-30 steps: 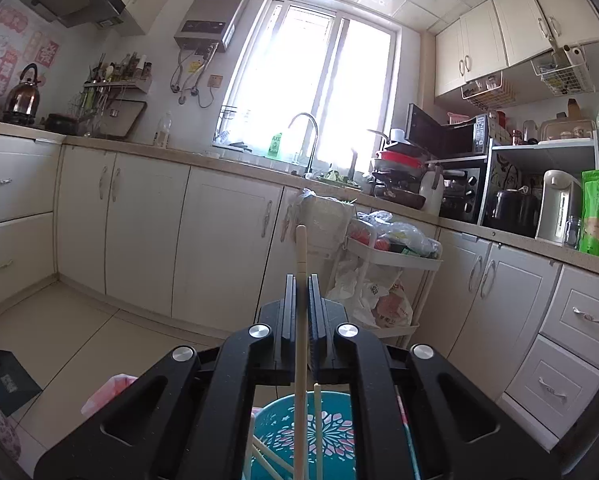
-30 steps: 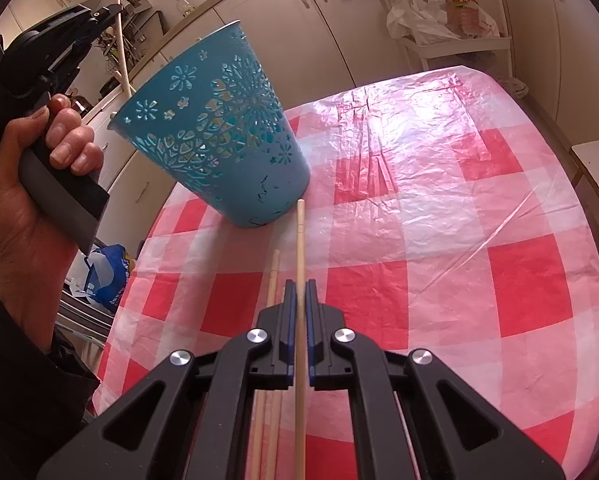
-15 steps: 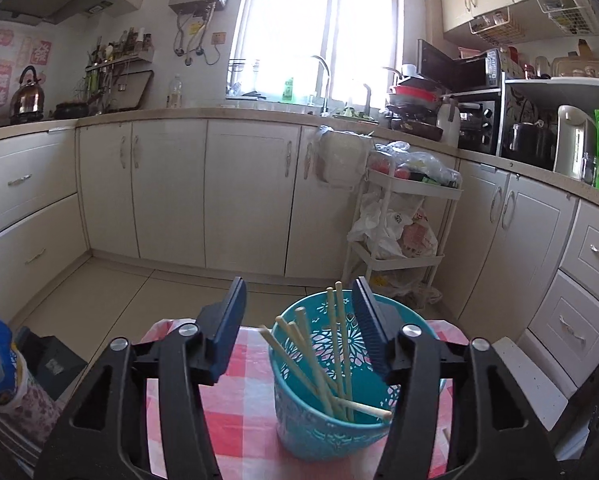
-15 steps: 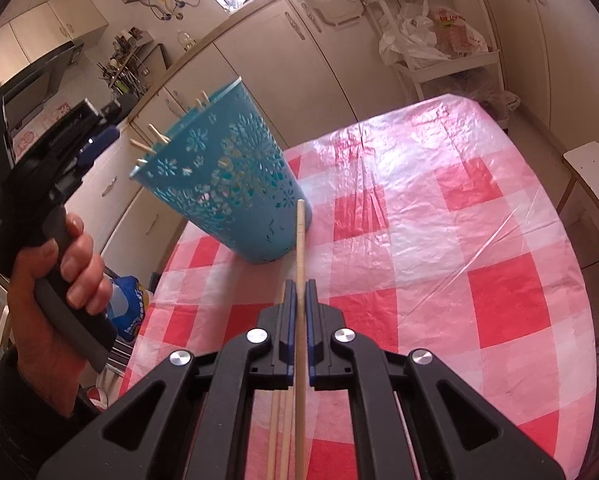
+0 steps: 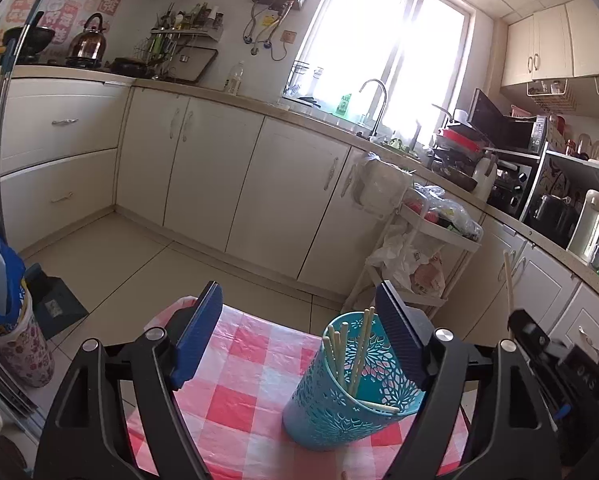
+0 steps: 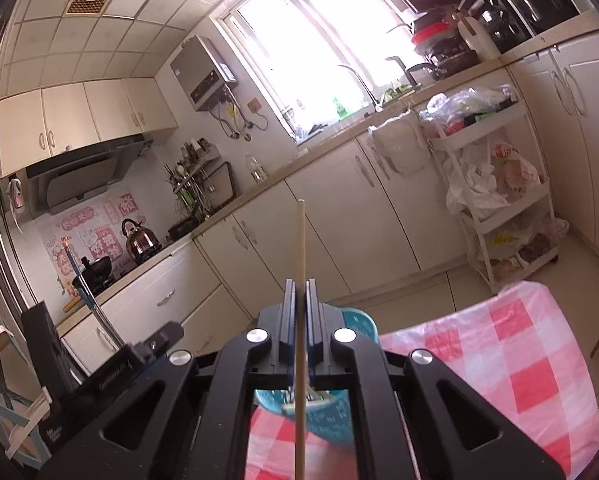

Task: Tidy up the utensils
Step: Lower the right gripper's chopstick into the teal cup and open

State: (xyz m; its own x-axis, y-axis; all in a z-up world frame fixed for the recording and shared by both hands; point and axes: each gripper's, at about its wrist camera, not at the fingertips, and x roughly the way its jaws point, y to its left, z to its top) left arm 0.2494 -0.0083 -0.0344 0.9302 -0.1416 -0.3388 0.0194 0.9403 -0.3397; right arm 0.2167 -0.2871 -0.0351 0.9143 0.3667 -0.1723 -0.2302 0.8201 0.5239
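Note:
A teal perforated cup (image 5: 341, 396) stands on the red-and-white checked tablecloth (image 5: 239, 384) and holds several wooden chopsticks (image 5: 359, 344). My left gripper (image 5: 299, 332) is open and empty, hovering just behind and above the cup. My right gripper (image 6: 300, 294) is shut on one chopstick (image 6: 300, 248), held upright above the cup (image 6: 331, 416). It also shows at the right of the left wrist view (image 5: 535, 336), with its chopstick (image 5: 508, 280) pointing up.
White kitchen cabinets (image 5: 219, 168) and a counter run along the far wall. A white trolley (image 5: 419, 264) with bags stands beyond the table. A blue bag in a floral bin (image 5: 7, 320) stands at the left on the floor.
My left gripper opened and let its chopstick fall in the cup, then drew back to the left. My right gripper lifted its chopstick off the table and tilted it upright over the cup.

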